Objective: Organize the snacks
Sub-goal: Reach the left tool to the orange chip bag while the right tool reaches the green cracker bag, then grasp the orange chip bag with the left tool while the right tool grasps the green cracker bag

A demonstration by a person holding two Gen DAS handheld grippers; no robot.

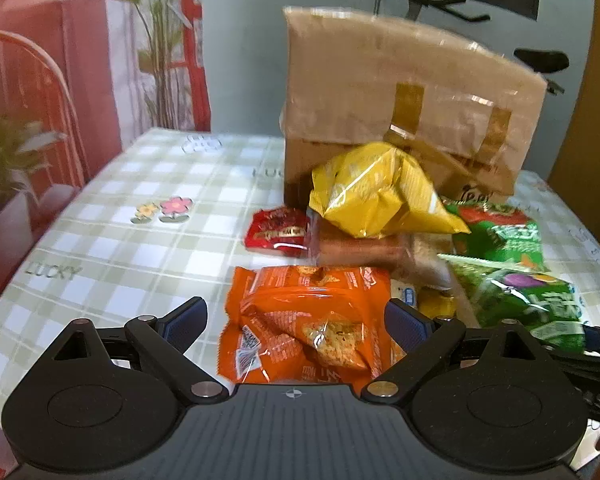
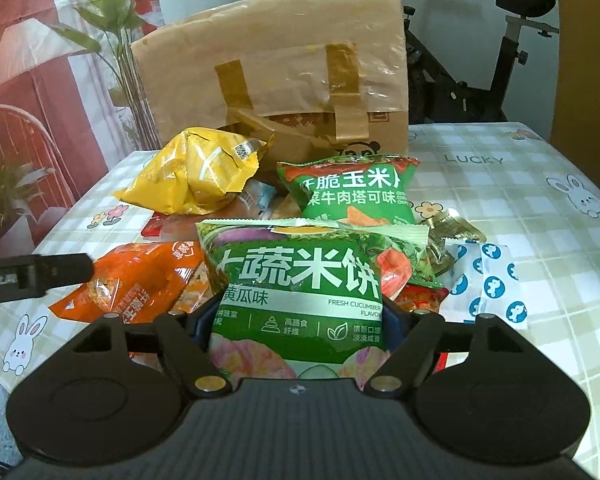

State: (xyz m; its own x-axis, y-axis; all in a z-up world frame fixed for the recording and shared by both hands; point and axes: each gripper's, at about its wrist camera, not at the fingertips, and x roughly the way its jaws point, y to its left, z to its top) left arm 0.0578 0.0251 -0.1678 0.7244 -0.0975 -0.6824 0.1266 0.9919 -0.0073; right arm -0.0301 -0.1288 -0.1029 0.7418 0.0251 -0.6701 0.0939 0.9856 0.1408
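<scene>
A pile of snack packets lies on the checked tablecloth in front of a taped cardboard box (image 2: 276, 68). My right gripper (image 2: 298, 320) is shut on a green cucumber rice-cracker bag (image 2: 300, 280), its pads pressing both sides. Behind that bag are a second green corn-chip bag (image 2: 352, 192) and a yellow bag (image 2: 192, 176). My left gripper (image 1: 296, 320) is open, its fingers either side of an orange chip bag (image 1: 308, 320) without touching it. One finger of the left gripper (image 2: 60, 268) shows in the right wrist view beside the orange bag (image 2: 132, 280).
A red packet (image 1: 276, 232) lies left of the pile, and a white packet with blue prints (image 2: 488, 280) and a gold wrapper (image 2: 452, 228) to its right. The cardboard box (image 1: 404, 96) stands behind. Plants and an exercise bike stand beyond the table (image 1: 120, 248).
</scene>
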